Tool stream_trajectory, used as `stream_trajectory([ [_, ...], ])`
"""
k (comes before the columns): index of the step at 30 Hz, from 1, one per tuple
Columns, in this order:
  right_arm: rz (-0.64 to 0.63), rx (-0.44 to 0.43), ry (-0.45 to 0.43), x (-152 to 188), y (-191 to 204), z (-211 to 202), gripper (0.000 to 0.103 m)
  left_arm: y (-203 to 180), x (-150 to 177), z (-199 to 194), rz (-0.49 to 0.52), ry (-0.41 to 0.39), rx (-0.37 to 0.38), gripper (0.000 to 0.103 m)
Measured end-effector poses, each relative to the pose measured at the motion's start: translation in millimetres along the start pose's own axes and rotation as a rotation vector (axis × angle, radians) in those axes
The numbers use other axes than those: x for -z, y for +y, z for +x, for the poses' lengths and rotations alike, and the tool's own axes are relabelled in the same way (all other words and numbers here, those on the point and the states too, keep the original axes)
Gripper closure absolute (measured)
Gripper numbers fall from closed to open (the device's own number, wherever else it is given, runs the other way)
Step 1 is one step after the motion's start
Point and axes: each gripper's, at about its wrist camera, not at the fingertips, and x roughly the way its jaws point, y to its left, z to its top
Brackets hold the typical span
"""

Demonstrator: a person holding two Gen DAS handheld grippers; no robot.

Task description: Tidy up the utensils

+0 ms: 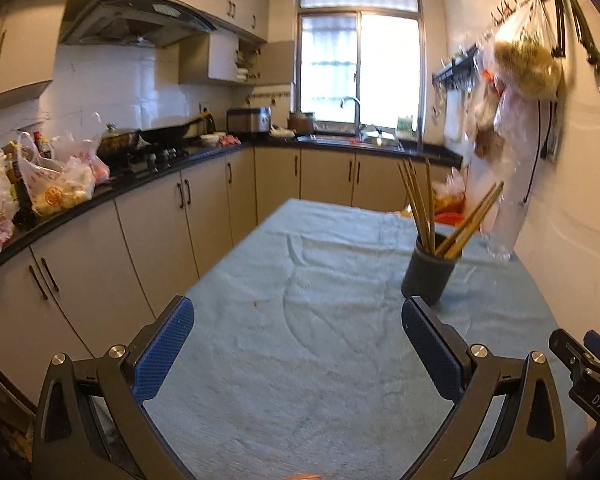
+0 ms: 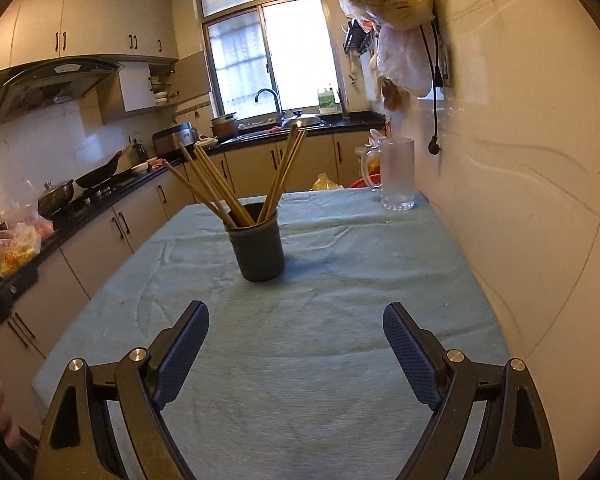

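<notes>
Right gripper point(image 2: 296, 344): jaws spread wide, nothing between them, blue pads over bare cloth. Left gripper point(image 1: 298, 340): jaws likewise spread and empty.

Ahead of the right gripper, near centre and slightly left of its midline, a dark cylindrical holder point(image 2: 258, 246) stands upright on the counter point(image 2: 340, 280), which is draped in light blue cloth. Wooden chopsticks point(image 2: 216, 188) sit in it, fanned out to both sides. Gripper and holder are apart.

From the left wrist view the same holder stands beyond the right-hand finger.

Farther back, near the wall, a clear glass mug point(image 2: 396, 174) stands upright.
</notes>
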Motion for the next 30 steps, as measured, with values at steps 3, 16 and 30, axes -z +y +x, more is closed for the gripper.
stream_trajectory([
  [3,0.003,0.023,0.003,3,1,7,0.011,-8,5,14,0.027,0.032,0.004,0.000],
  [16,0.089,0.107,0.066,15,-22,41,0.011,-35,35,69,0.116,0.218,0.051,0.000],
  [30,0.080,0.133,0.079,20,-17,48,0.011,-35,39,83,0.118,0.265,0.075,0.000],
])
